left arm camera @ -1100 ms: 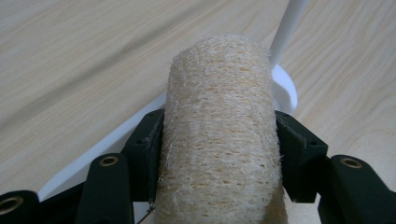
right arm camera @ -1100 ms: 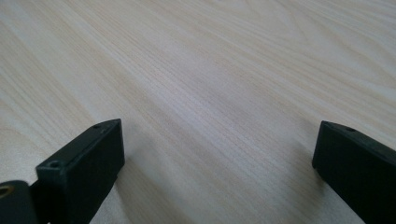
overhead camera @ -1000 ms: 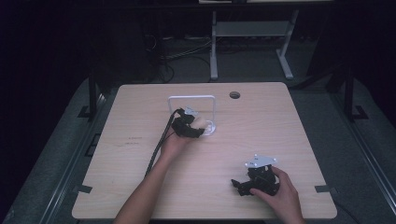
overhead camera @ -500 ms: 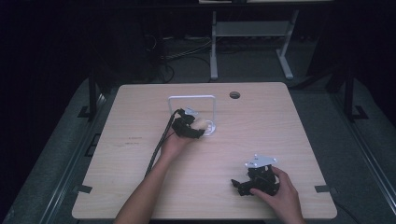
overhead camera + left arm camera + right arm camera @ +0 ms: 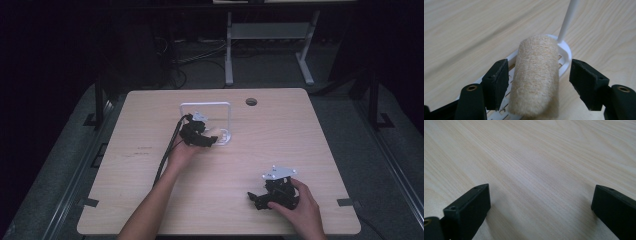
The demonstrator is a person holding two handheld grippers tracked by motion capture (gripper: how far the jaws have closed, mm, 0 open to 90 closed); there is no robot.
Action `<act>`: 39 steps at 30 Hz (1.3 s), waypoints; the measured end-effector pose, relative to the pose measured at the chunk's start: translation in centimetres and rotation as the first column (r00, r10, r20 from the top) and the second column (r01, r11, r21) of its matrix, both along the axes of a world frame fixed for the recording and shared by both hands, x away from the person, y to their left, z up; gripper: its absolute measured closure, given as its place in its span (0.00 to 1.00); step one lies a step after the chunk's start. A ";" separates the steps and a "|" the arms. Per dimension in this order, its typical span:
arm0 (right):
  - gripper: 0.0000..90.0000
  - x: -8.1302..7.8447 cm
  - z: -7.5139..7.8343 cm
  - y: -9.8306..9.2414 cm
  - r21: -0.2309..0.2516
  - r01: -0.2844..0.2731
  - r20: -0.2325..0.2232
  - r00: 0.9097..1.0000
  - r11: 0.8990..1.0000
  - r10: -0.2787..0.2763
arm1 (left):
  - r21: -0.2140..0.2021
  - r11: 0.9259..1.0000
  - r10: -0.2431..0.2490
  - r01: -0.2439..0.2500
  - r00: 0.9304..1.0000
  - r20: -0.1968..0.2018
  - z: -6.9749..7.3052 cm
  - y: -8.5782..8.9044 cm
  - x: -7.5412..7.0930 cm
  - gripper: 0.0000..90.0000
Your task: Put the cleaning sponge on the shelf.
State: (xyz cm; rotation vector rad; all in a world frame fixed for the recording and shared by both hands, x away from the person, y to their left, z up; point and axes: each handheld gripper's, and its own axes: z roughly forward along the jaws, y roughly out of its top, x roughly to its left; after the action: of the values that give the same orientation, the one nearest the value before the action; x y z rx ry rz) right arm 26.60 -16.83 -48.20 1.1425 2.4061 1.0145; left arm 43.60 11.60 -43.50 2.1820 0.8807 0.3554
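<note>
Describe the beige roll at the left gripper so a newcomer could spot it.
On the wooden table, find the white slatted rack under its white frame. The loofah roll lies there between the left gripper's open jaws, untouched: tan and fibrous, unlike the smooth plastic.

White rack frame (image 5: 205, 116) blocks far side; table (image 5: 300, 140) right open.
</note>
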 end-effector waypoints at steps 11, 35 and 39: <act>0.02 0.0 0.0 0.0 -0.005 -0.001 0.002 1.000 1.000 0.001 | -0.100 0.994 -0.043 0.043 0.999 -0.002 2.4 2.3 -2.1 0.65; 0.02 0.0 0.0 0.0 -0.005 -0.001 0.003 1.000 1.000 0.001 | -0.038 0.992 -0.126 0.122 0.986 -0.113 -2.0 1.8 -2.8 0.97; 0.02 0.0 0.0 0.0 -0.005 -0.001 0.003 1.000 1.000 0.001 | -0.032 0.995 -0.094 0.091 0.990 -0.103 -2.0 2.2 -2.6 0.96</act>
State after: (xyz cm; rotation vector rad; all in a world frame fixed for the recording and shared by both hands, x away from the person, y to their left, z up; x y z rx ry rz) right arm 26.61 -16.86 -48.20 1.1375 2.4063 1.0086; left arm 41.04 13.81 -45.52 2.2240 0.8325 0.1848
